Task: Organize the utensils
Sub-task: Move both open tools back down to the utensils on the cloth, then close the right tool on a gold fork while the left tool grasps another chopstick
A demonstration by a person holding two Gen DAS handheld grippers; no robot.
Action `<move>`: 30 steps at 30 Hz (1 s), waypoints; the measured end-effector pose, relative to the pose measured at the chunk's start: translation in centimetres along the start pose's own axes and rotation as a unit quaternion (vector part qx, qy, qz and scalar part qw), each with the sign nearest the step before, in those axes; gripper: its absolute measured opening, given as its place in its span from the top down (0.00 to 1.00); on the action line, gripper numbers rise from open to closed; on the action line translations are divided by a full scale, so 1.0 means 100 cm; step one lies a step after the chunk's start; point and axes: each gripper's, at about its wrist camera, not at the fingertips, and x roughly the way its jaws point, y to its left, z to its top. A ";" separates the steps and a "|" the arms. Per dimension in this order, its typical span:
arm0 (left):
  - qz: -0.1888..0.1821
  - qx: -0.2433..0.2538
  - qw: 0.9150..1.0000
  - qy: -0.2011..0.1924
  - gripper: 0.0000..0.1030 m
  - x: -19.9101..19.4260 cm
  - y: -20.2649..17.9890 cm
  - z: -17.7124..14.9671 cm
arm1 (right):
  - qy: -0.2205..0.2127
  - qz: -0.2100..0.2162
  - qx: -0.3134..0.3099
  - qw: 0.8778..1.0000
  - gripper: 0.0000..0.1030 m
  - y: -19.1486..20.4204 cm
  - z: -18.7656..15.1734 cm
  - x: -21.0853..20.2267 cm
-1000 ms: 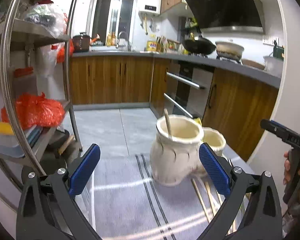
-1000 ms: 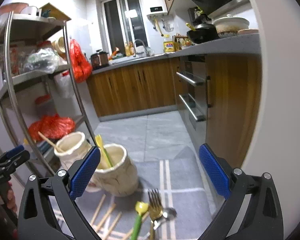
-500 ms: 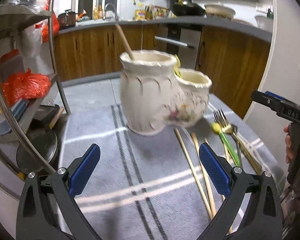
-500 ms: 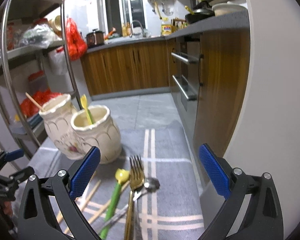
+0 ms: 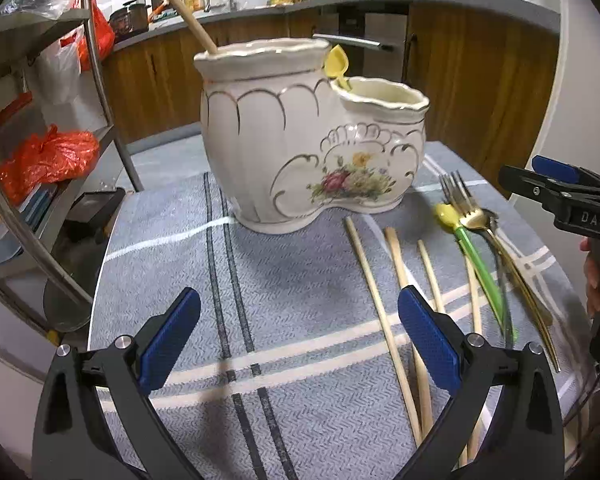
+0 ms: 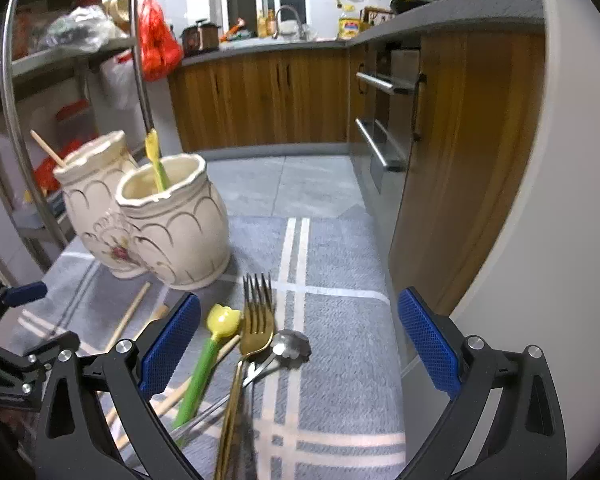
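A cream two-pot ceramic utensil holder (image 5: pixel 300 132) stands on the grey striped cloth (image 5: pixel 260 280); it also shows in the right wrist view (image 6: pixel 168 224). One chopstick (image 5: pixel 188 18) stands in its tall pot and a yellow-tipped green spoon (image 6: pixel 156 160) in the low pot. Loose chopsticks (image 5: pixel 380 300), a green spoon with a yellow flower end (image 6: pixel 208 360), a gold fork (image 6: pixel 252 328) and a silver spoon (image 6: pixel 288 346) lie on the cloth. My left gripper (image 5: pixel 300 340) is open above the cloth, left of the chopsticks. My right gripper (image 6: pixel 300 340) is open over the fork and spoons.
A metal shelf rack (image 5: pixel 40 160) with red bags stands left of the table. Wooden kitchen cabinets (image 6: pixel 280 96) lie beyond, and a white rounded wall (image 6: pixel 560 200) is close on the right. The table edge runs near the rack.
Both grippers have tilted down and come lower towards the cloth. The holder and loose utensils now appear larger and nearer. Both stay open and empty.
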 end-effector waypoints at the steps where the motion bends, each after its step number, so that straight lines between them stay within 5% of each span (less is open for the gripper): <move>1: 0.000 0.000 1.000 0.003 0.06 0.001 0.000 0.001 | 0.007 0.002 -0.001 1.000 0.05 0.000 0.000 0.004; 5: -0.005 0.002 1.000 0.015 0.06 0.005 -0.003 0.001 | 0.039 0.021 0.007 0.999 0.14 -0.004 0.001 0.023; 7: -0.005 0.006 1.000 0.022 0.07 0.008 -0.006 0.001 | 0.053 0.026 0.012 0.998 0.35 -0.005 0.001 0.030; 13: -0.013 0.018 0.999 0.034 0.27 0.010 -0.015 -0.001 | 0.086 0.068 0.021 0.994 0.59 -0.002 0.002 0.048; 17: -0.029 0.019 0.998 0.048 0.50 0.013 -0.019 -0.003 | 0.094 0.083 0.014 0.992 0.65 0.004 0.008 0.055; 30: -0.060 0.032 0.996 0.055 0.93 0.017 -0.033 0.000 | 0.096 0.090 0.007 0.991 0.88 0.009 0.017 0.055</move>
